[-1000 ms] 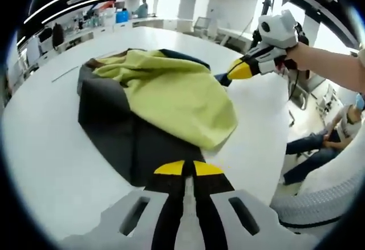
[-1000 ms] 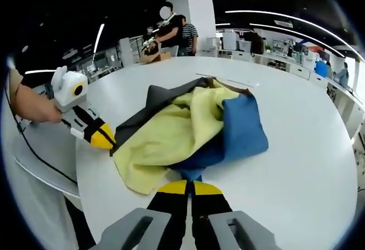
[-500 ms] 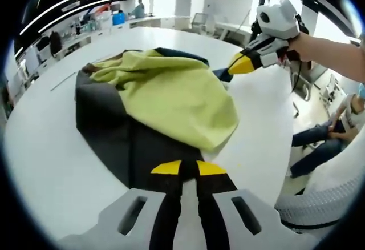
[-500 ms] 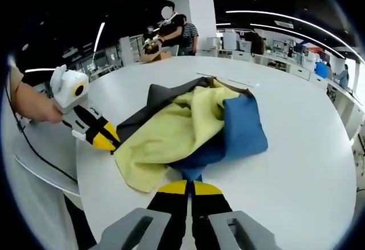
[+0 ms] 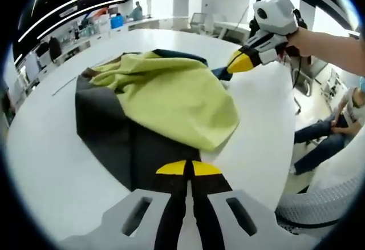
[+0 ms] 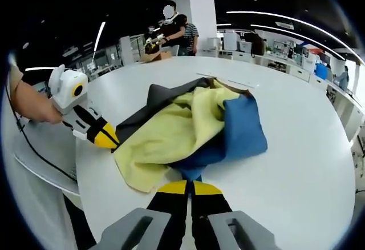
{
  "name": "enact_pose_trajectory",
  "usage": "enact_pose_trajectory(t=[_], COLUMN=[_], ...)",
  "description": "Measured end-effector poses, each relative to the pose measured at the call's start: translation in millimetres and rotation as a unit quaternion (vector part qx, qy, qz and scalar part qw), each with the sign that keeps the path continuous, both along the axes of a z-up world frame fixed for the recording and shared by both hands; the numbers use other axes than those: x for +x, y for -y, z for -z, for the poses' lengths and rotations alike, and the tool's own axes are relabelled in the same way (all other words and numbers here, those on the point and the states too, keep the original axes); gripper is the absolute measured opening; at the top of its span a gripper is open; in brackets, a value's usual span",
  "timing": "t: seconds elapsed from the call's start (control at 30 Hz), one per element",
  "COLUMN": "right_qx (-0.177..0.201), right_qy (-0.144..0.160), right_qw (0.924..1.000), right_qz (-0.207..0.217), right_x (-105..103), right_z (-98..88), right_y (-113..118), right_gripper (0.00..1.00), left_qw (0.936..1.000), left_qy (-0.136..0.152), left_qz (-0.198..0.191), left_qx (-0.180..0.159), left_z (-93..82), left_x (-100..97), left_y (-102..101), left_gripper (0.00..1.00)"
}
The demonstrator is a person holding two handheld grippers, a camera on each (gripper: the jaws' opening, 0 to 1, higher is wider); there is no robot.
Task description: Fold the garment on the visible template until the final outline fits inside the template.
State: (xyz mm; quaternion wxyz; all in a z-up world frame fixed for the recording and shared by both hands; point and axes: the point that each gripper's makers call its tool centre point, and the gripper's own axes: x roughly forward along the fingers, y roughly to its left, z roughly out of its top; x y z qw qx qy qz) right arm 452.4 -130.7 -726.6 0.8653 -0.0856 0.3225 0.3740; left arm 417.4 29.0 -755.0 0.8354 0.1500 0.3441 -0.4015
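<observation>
- Mid-fold: left gripper [image 5: 188,168] pinched the dark grey panel [image 5: 108,127] of the yellow-green, blue and grey fabric garment [image 5: 171,99], lower centre.
- Right gripper [image 6: 189,188] pinched its blue edge [image 6: 242,130]; next probably folding inward.

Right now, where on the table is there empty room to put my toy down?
The white table is bare beside the blue part of the garment, out to the table's edge. In the left gripper view there is also bare table beside the dark panel. It is crowded where the left gripper and right gripper meet the cloth.
</observation>
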Motion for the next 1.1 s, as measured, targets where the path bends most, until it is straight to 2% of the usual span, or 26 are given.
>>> enact_pose_trajectory(t=[0.17, 0.33, 0.6, 0.77, 1.1], right_qx=[0.000, 0.001, 0.001, 0.002, -0.001], right_qy=[0.005, 0.011, 0.017, 0.019, 0.027], right_qw=[1.0000, 0.9999, 0.9998, 0.9997, 0.9992], right_qz=[0.002, 0.006, 0.011, 0.014, 0.029], right_x=[1.6, 4.2, 7.0, 7.0, 10.4], right_z=[-3.6, -7.1, -12.2, -14.6, -23.5], right_y=[1.7, 4.7, 6.8, 9.4, 23.1], right_gripper=[0.00, 0.00, 0.00, 0.00, 0.00], left_qw=[0.9999, 0.9996, 0.9995, 0.9988, 0.9976], left_qy=[-0.002, 0.004, 0.011, 0.016, 0.020], left_qz=[-0.012, -0.023, -0.029, -0.043, -0.064], left_qx=[-0.006, -0.017, -0.011, -0.017, -0.013], left_z=[-2.4, -13.1, -17.5, -24.6, -27.2], left_x=[2.4, 6.2, 8.3, 10.7, 13.8], left_y=[-7.9, -13.7, -25.5, -36.4, -61.2], left_gripper=[0.00, 0.00, 0.00, 0.00, 0.00])
